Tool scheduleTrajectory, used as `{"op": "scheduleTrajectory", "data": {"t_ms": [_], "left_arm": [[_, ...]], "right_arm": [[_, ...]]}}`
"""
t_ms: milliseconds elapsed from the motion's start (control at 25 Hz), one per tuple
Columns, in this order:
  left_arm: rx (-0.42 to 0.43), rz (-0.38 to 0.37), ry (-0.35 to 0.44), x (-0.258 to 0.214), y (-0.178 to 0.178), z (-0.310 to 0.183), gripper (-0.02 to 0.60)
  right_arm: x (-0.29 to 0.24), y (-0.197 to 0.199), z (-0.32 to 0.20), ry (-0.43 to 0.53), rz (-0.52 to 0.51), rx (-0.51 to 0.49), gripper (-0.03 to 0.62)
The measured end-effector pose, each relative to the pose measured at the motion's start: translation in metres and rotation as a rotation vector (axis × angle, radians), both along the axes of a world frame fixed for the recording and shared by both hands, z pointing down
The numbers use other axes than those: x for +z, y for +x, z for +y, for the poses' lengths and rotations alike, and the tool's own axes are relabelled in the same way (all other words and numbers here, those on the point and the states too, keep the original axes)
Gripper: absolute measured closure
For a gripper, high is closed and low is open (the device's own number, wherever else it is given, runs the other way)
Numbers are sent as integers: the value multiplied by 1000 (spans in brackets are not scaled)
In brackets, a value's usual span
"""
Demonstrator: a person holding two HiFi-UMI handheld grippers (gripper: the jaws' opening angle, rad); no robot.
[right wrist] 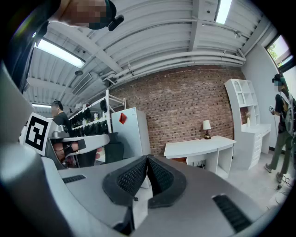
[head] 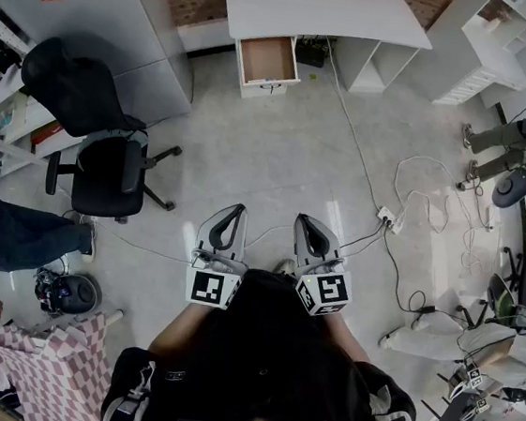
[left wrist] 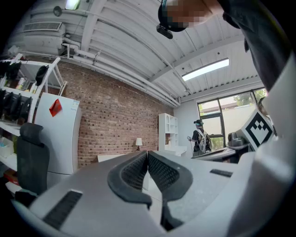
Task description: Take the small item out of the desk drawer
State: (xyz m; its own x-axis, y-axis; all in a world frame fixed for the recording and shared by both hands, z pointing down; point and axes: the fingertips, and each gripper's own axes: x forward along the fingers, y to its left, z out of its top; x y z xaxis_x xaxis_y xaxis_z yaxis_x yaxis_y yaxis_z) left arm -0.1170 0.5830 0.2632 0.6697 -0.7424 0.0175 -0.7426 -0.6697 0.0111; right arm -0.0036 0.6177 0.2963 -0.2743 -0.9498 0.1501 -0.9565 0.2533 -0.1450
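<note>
Standing well back from desk [head: 324, 9], drawer [head: 268, 61] open below its left edge; left gripper [head: 234, 213] and right gripper [head: 304, 224] closed, holding nothing; yet to approach and reach inside

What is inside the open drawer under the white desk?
The drawer shows only its brown bottom in the head view. Anything small in it is too far off to make out, and the desk covers its back part.

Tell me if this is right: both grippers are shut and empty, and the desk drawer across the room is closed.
Wrong on the drawer: it stands pulled open under the desk, as the head view shows. The rest holds: the left gripper and the right gripper are shut and empty, across the room from it.
</note>
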Motion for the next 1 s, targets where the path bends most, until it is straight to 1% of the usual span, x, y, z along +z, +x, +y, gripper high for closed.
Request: {"op": "scheduleTrajectory", "data": {"t_ms": [80,160,320,520,680,880,1000], "left_arm": [[-2,-37,-36,5,0,-2,572],[-2,-50,-50,7,-1,-4,572],[0,-27,-35,4,-9,-11,572],[9,-31,-52,6,-28,-23,572],[23,-21,-55,10,-45,-36,572],[55,0,-87,17,-73,-53,572],[71,-14,-77,21,-88,-67,572]], "right_arm": [[-2,2,-3,3,2,2,568],[-2,2,-5,5,2,4,568],[-2,-7,-12,6,7,4,568],[-4,-27,-23,7,22,6,568],[-3,-41,-36,9,15,35,568],[-4,-65,-54,8,15,72,568],[0,-79,-68,1,23,87,568]]}}
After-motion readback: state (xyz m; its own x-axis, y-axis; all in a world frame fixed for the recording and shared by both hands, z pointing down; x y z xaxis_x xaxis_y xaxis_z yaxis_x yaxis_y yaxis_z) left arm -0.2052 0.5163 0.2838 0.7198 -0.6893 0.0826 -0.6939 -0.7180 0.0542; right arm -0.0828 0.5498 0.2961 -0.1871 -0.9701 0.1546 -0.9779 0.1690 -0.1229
